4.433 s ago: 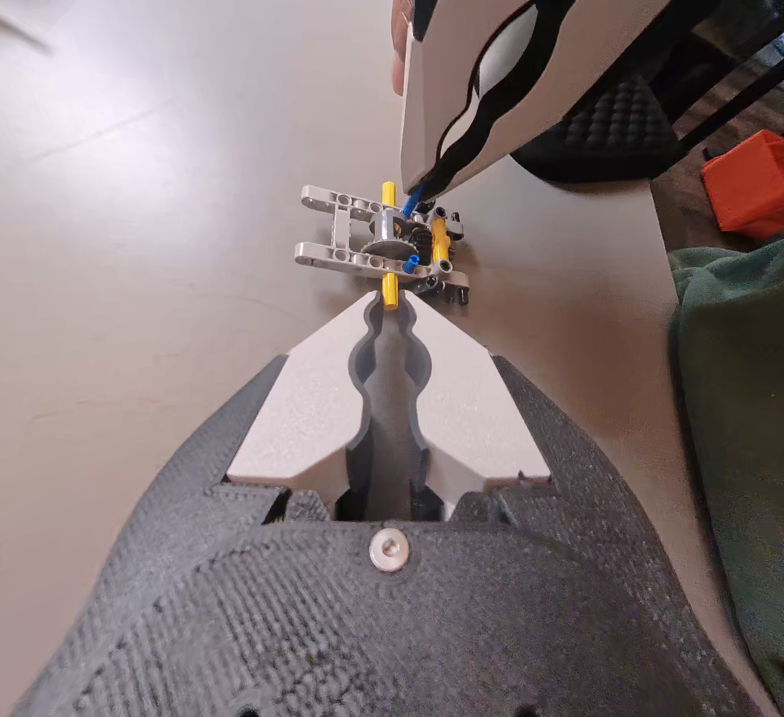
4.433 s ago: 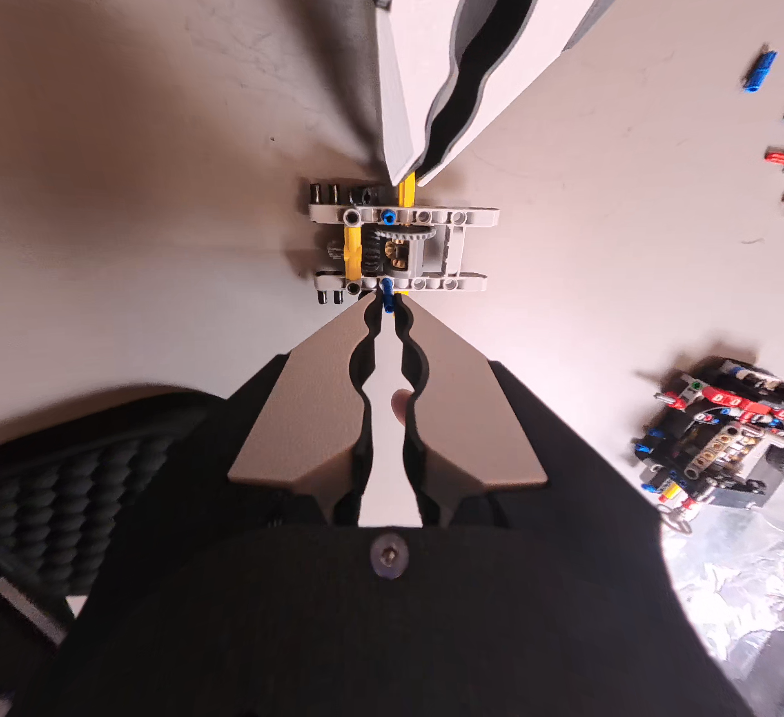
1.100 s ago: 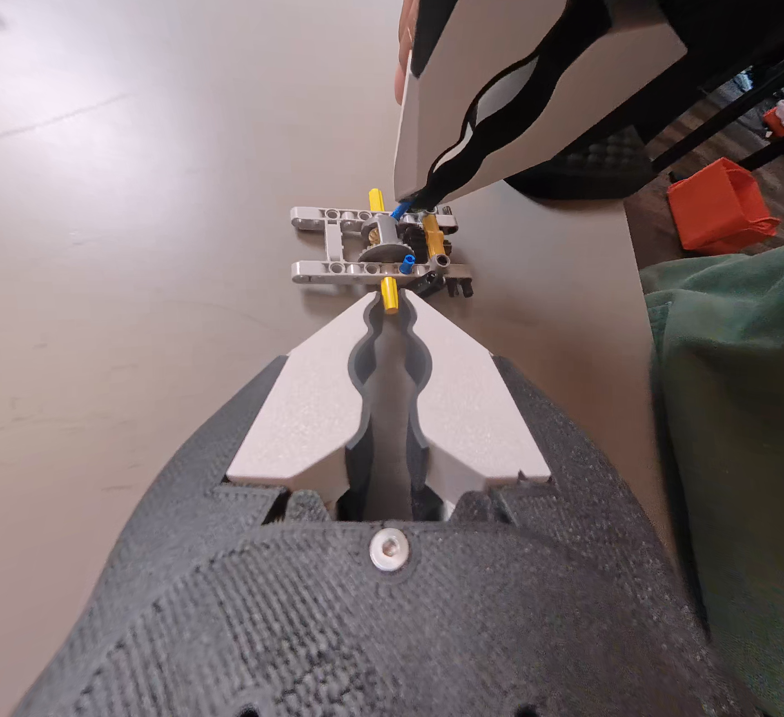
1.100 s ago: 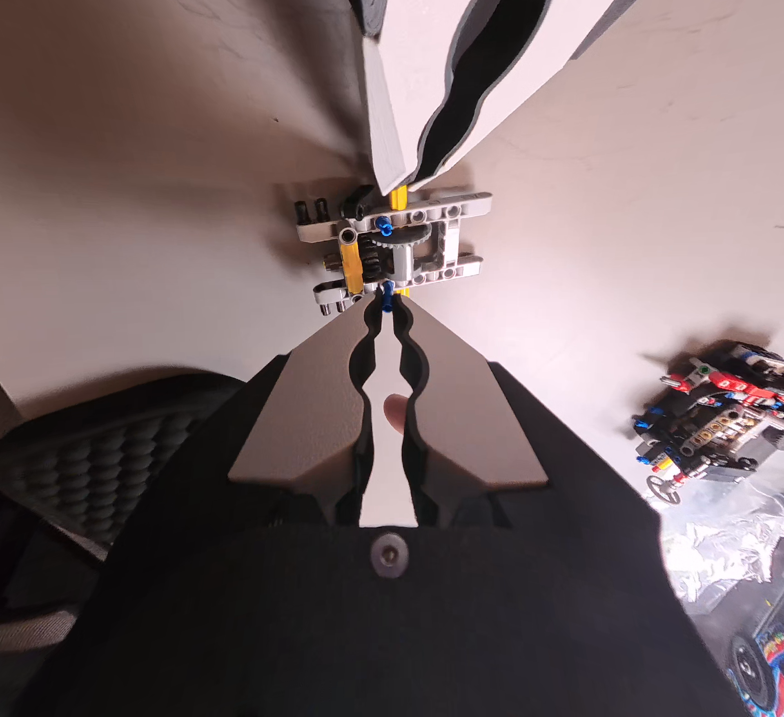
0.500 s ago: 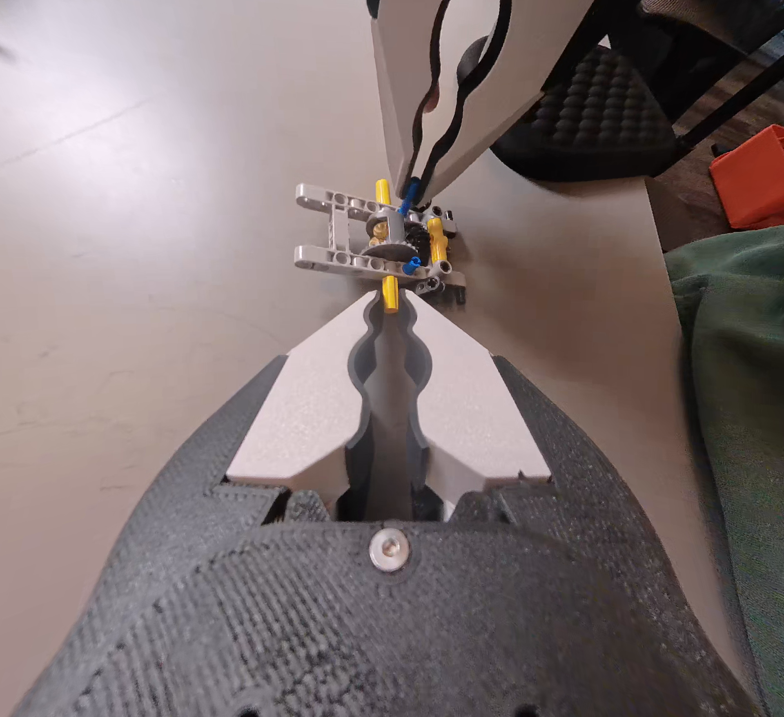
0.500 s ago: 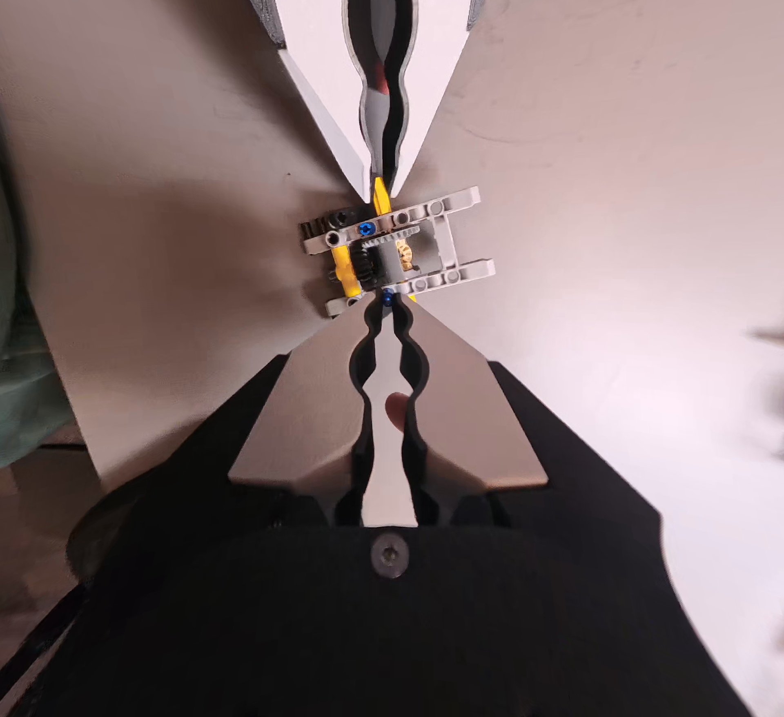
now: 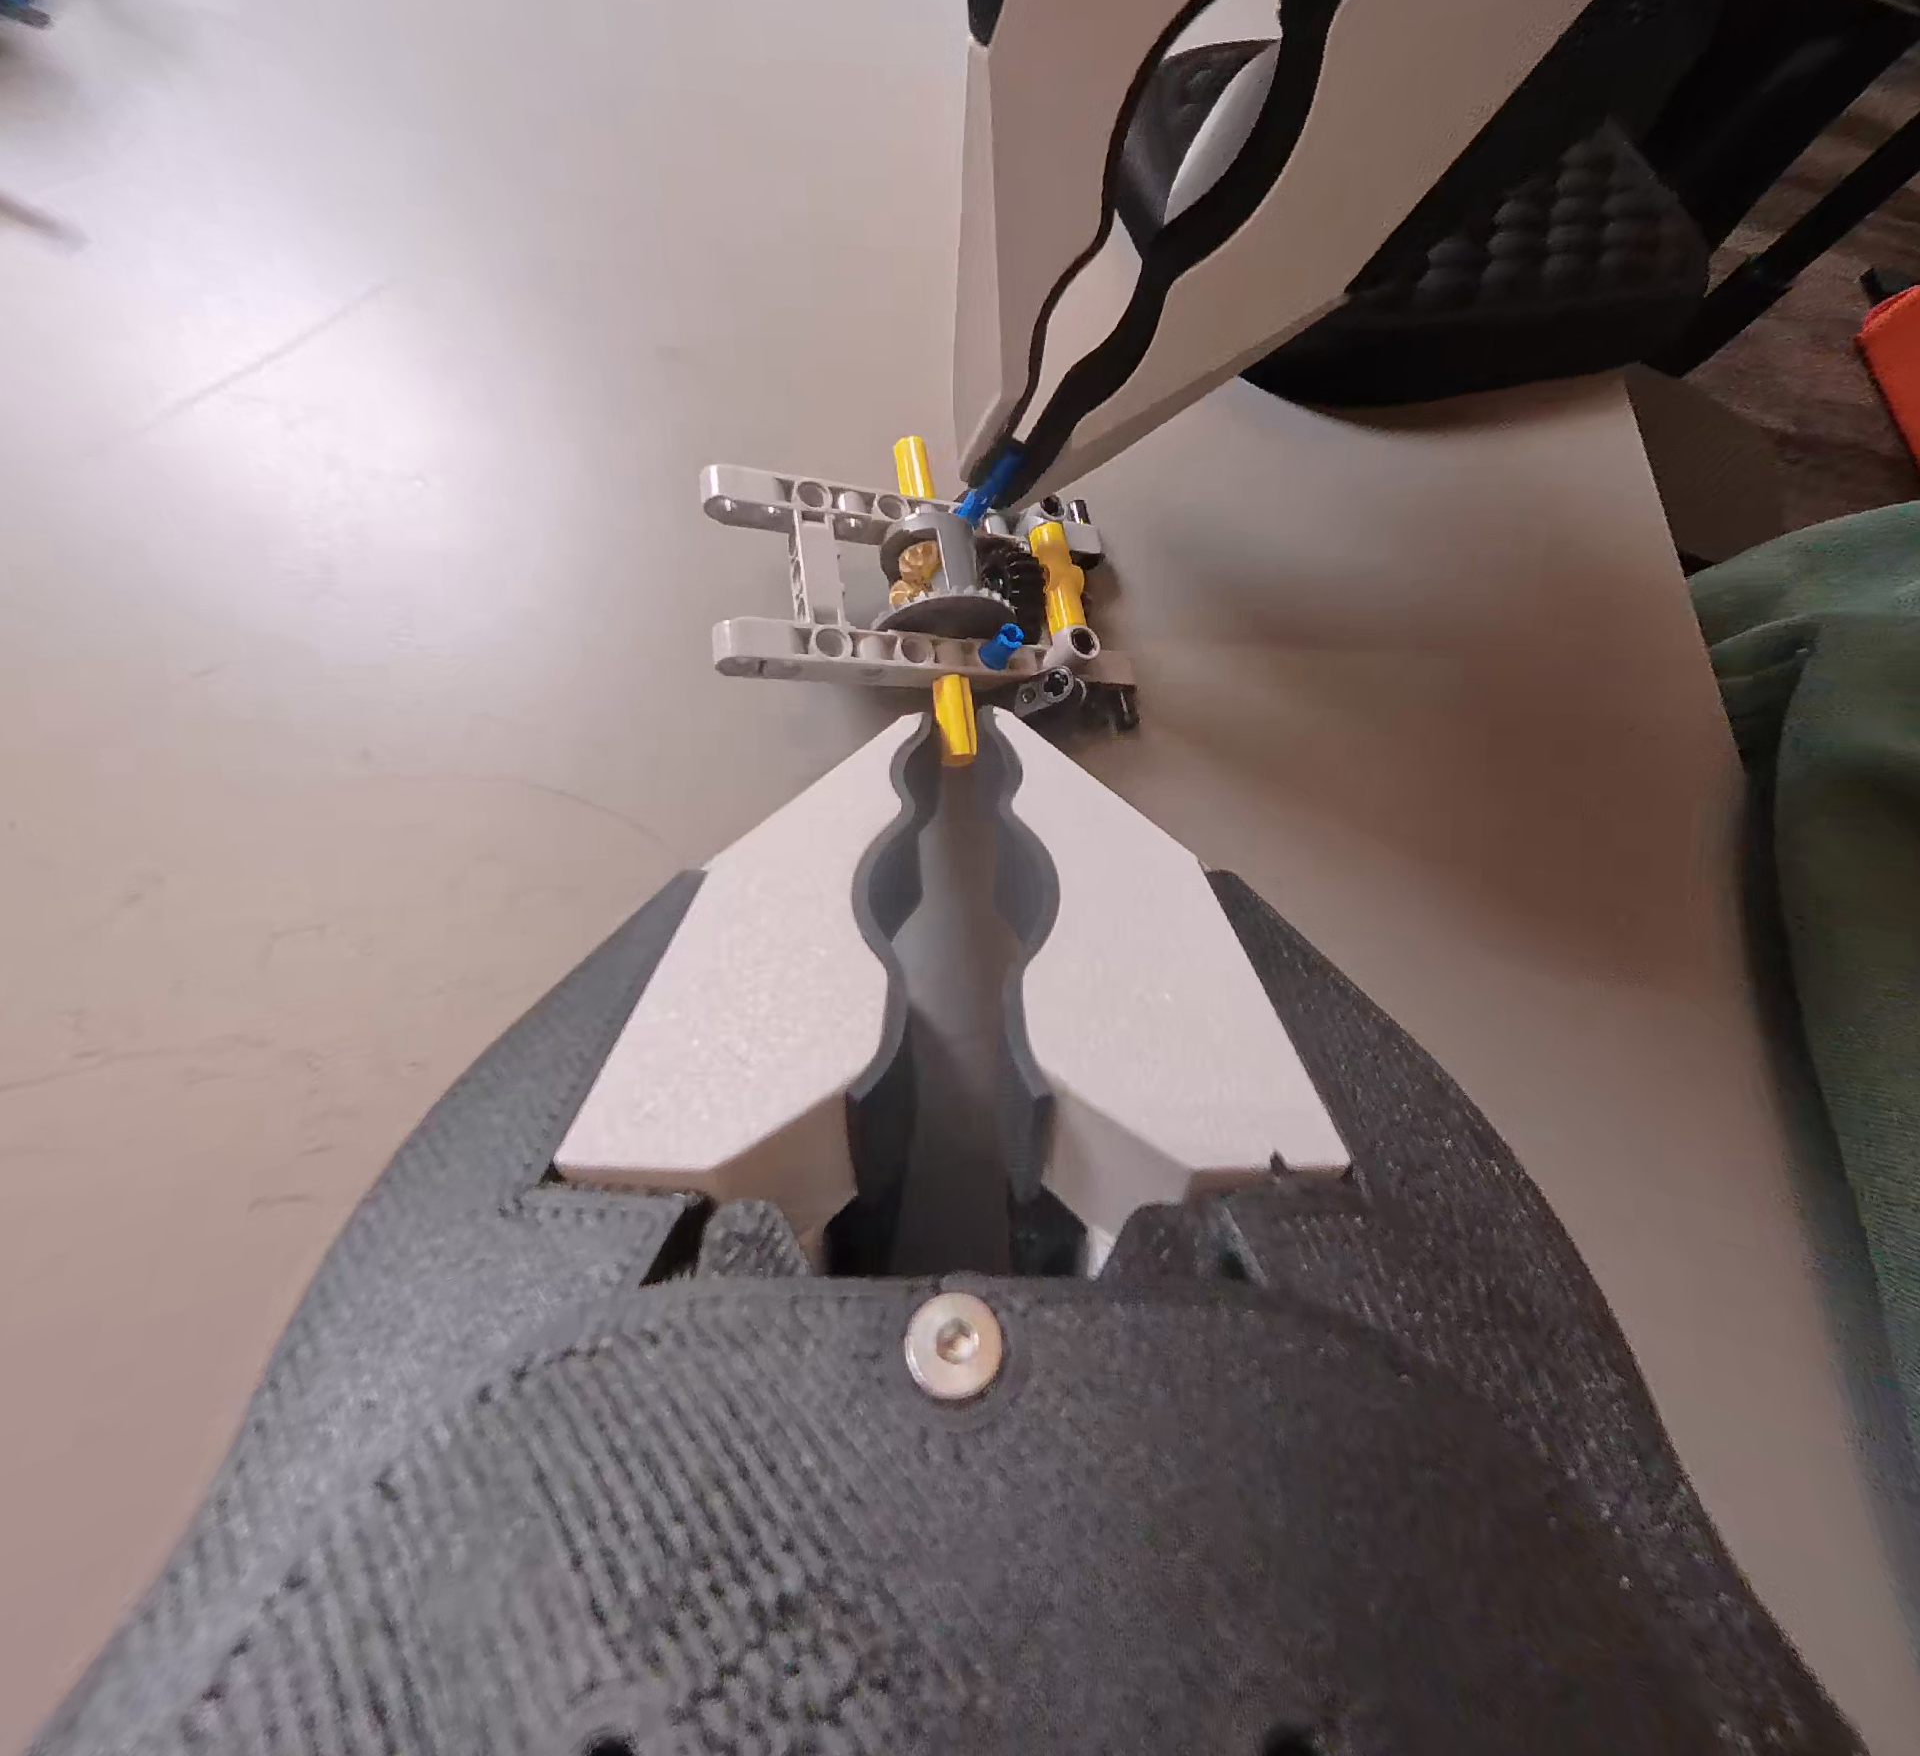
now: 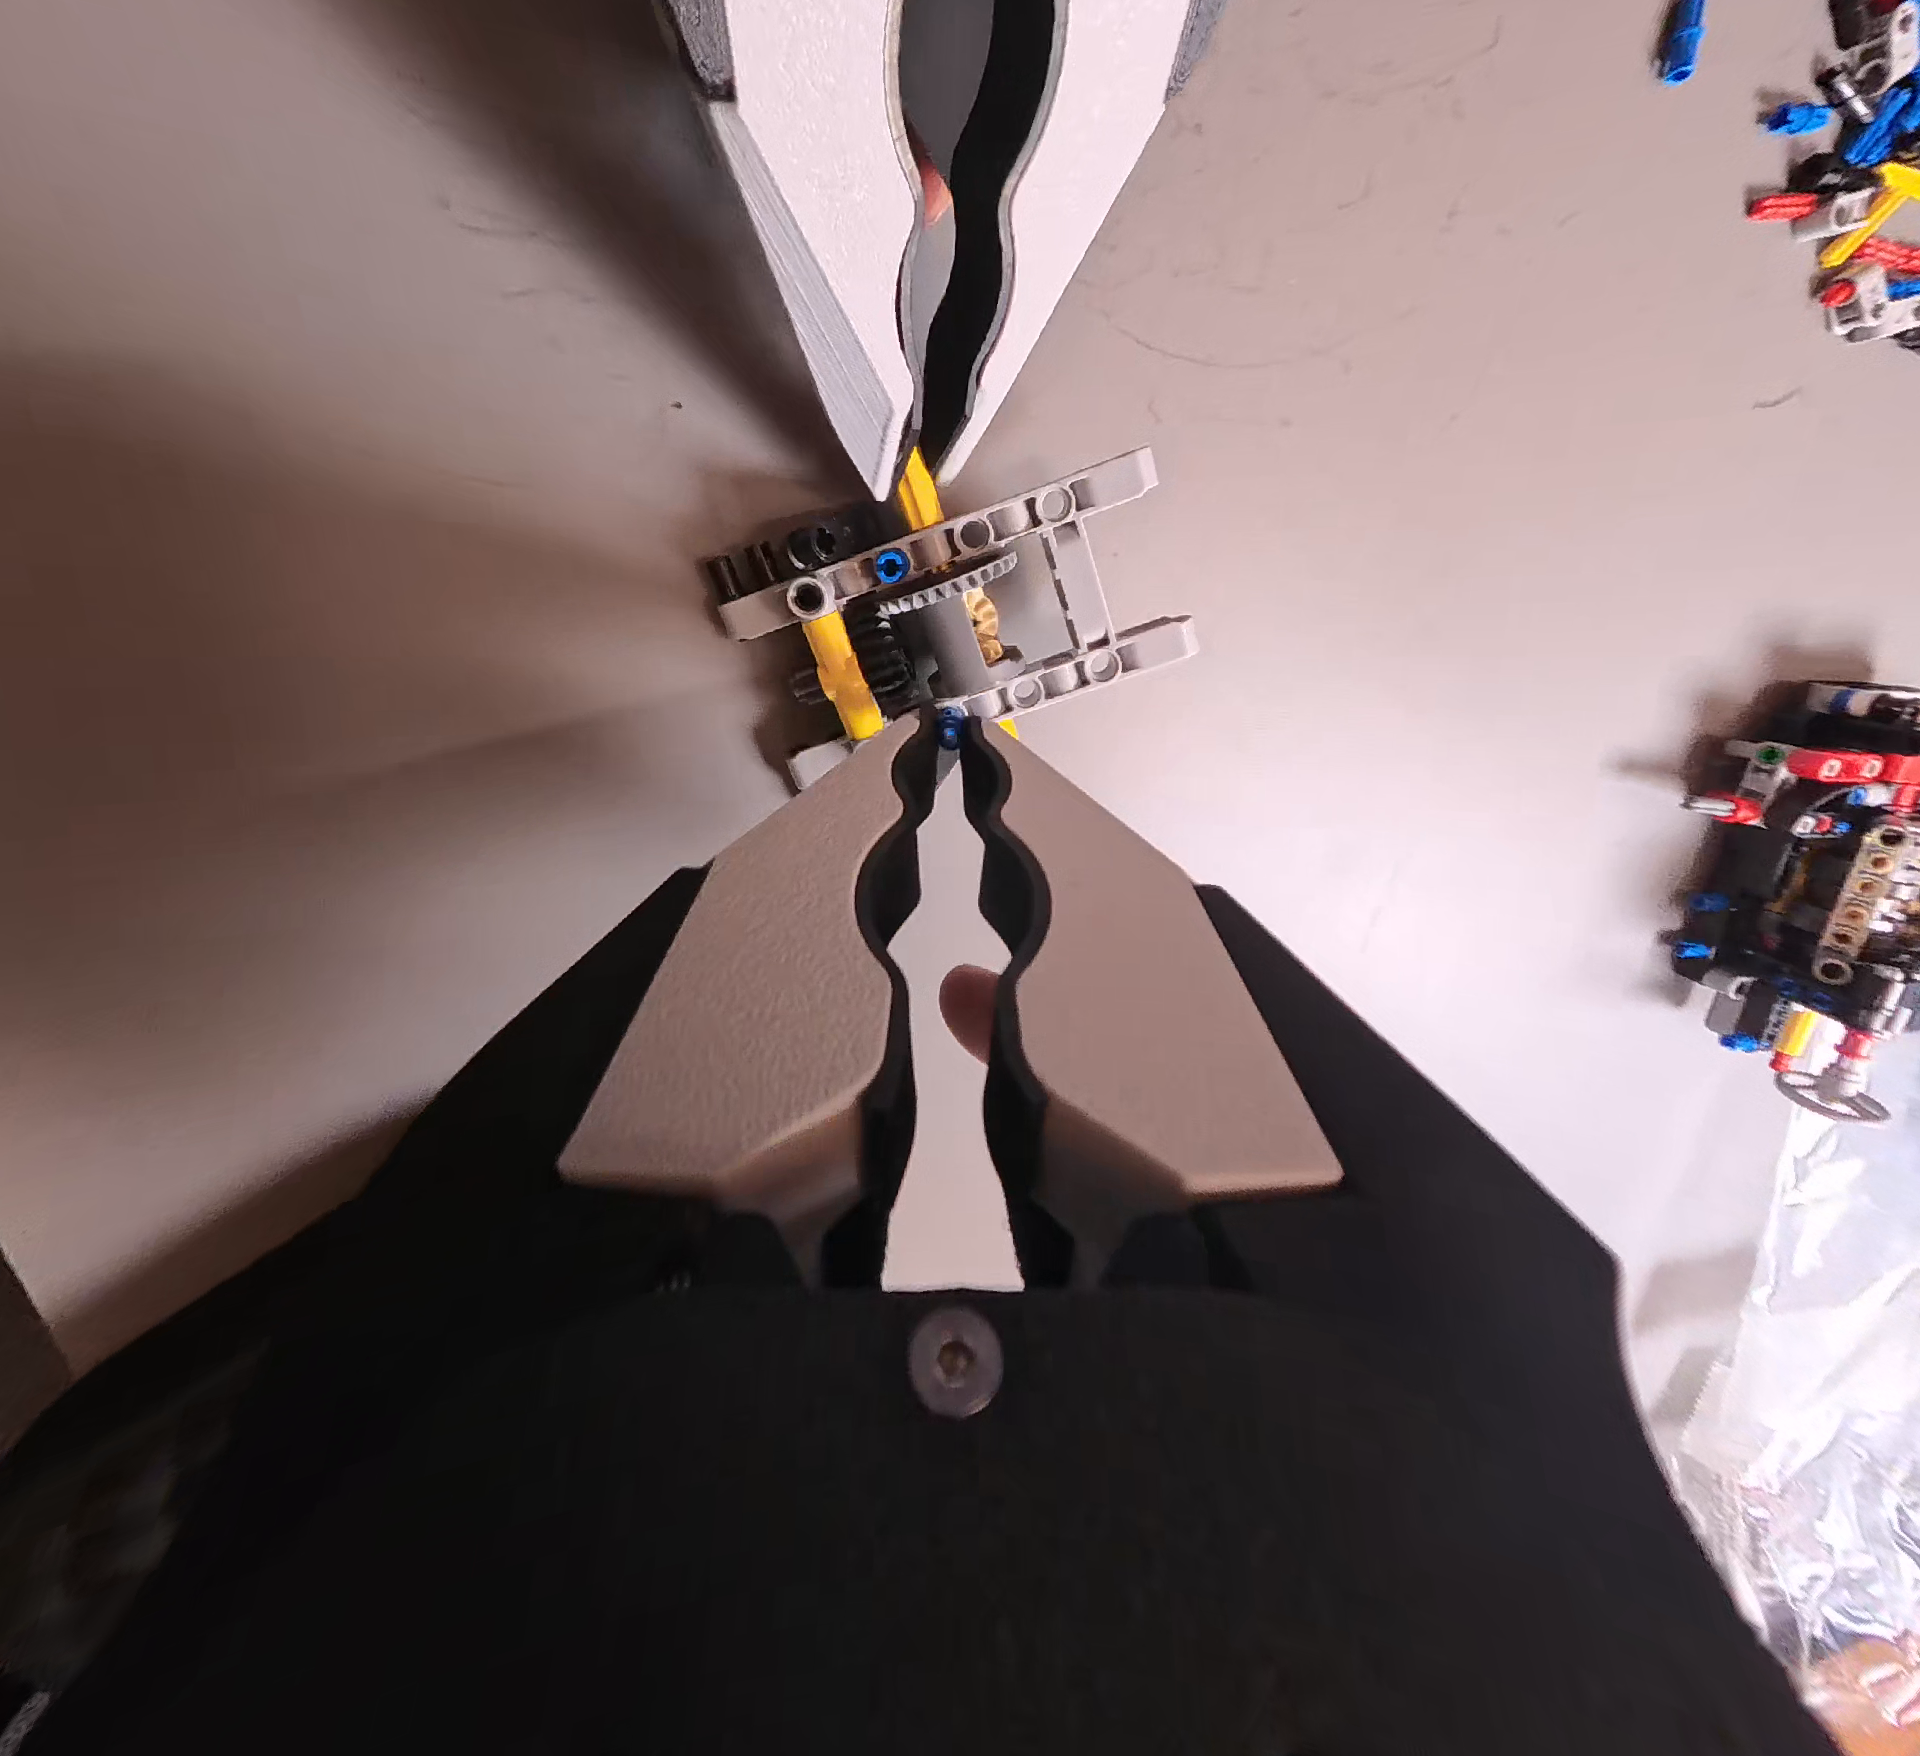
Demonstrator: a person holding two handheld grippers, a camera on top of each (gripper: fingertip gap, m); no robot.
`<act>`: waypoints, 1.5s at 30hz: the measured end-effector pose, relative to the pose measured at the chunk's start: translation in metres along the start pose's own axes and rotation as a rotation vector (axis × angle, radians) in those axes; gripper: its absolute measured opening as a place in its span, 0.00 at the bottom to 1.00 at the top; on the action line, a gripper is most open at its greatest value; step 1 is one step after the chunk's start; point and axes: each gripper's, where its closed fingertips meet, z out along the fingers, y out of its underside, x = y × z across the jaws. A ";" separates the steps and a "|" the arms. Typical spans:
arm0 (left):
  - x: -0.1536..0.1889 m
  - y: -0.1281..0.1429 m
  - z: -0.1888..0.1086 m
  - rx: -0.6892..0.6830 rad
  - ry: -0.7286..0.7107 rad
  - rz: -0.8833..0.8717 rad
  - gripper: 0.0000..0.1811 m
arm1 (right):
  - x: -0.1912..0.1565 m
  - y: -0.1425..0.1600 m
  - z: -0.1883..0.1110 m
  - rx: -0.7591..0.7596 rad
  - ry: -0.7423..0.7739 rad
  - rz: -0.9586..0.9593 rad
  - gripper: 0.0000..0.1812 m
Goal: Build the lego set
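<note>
Left claw (image 7: 954, 738) pinching yellow axle (image 7: 953, 717); right claw (image 8: 948, 732) clamped on blue pin (image 8: 949, 730). Gear frame (image 8: 1049, 600) has swung askew over surface (image 8: 1403, 563): pin seating underway.

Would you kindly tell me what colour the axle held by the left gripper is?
Yellow axle, clearest in the left wrist view.
</note>
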 end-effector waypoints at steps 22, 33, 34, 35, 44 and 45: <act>0.004 0.001 0.001 -0.007 -0.031 0.072 0.03 | 0.007 0.002 0.000 0.333 0.069 0.413 0.02; 0.006 0.002 0.002 -0.011 -0.038 0.105 0.03 | 0.008 0.005 0.003 0.149 0.076 0.256 0.02; 0.006 0.002 0.002 -0.011 -0.039 0.107 0.03 | 0.008 0.006 0.003 0.110 0.062 0.224 0.02; 0.006 0.001 0.002 -0.011 -0.041 0.110 0.03 | 0.008 0.006 0.002 0.069 0.047 0.192 0.02; 0.008 0.001 0.002 -0.004 -0.038 0.129 0.03 | 0.008 0.004 0.003 -0.206 -0.060 -0.037 0.02; 0.008 0.001 0.002 -0.003 -0.036 0.128 0.03 | 0.008 0.003 0.003 -0.215 -0.068 -0.060 0.02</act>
